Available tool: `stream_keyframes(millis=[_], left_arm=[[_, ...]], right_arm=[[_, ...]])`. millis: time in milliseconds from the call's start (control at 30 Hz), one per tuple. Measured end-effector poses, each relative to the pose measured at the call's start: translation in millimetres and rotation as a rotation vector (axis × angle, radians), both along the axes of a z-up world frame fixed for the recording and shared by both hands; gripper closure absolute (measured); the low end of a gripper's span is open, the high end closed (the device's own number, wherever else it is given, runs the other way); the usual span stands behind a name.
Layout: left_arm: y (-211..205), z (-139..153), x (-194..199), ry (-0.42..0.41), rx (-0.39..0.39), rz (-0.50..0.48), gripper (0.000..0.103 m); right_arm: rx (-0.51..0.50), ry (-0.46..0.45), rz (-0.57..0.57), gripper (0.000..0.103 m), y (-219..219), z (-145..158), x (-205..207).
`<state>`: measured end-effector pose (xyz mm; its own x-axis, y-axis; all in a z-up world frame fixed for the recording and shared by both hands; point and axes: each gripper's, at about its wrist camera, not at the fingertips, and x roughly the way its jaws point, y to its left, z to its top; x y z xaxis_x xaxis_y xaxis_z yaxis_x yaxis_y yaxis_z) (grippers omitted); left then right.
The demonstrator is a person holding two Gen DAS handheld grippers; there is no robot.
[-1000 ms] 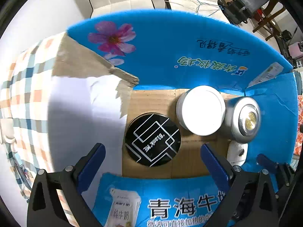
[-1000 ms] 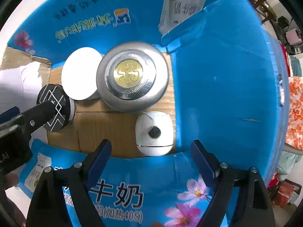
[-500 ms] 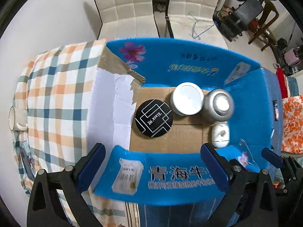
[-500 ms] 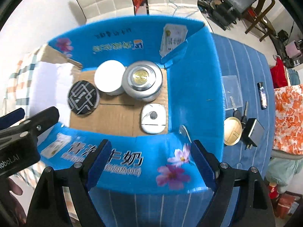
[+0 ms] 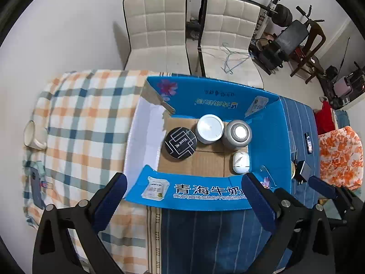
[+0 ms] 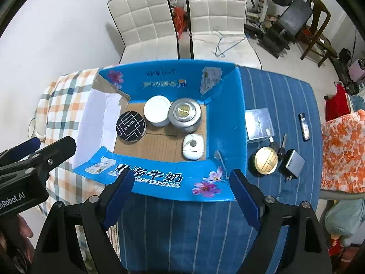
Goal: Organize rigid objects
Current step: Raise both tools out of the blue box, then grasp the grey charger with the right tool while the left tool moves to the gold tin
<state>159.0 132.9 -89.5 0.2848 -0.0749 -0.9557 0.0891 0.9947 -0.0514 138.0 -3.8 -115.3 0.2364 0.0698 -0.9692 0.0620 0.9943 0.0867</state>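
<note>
Four containers sit together on the brown floor of the open blue cardboard milk carton (image 6: 225, 123) — a flat black round tin with white line pattern (image 6: 131, 126), a white-lidded round jar (image 6: 157, 111), a silver round jar with a gold-centred lid (image 6: 184, 114) and a small white rounded case (image 6: 193, 146) — likely gathered there to clear the table. Outside on the blue striped cloth wait a gold-lidded round tin (image 6: 266, 159), a grey plug adapter (image 6: 293, 163) and a dark lighter (image 6: 304, 126). The left gripper (image 5: 182, 196) and right gripper (image 6: 182, 189) hang above the near flap, fingers spread wide, holding and touching nothing.

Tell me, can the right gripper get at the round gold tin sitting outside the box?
Probably yes. The right gripper is open and empty, and the gold tin sits in the open on the blue cloth, though keys and a charger crowd one side.
</note>
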Motion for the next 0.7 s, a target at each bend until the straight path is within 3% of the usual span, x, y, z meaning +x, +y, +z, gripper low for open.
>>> stream_keyframes(millis=[233,433,567,700], left_arm=[[-34.0,10.7,-7.5,-0.016,-0.014,-0.056,0.000],[-103.1,4.0,-8.9,0.002,-0.052,-0.141,0.000],[-165.8,-14.0,-8.8,0.018,-0.070,-0.214,0.000],[-220.2,-50.8,-3.9,0.046,-0.014,-0.260,0.000]], right_arm=[[0.042,-0.017,-0.039,0.015,-33.0,10.5,-13.4],[-0.009,-0.006,-0.168,0.015,-115.8,2.7,-42.2],[-0.060,0.016,-0.330,0.015,-194.5,-19.4,-62.3],[-0.029,0.084,-0.494,0.015,-269.3,-77.1,-56.3]])
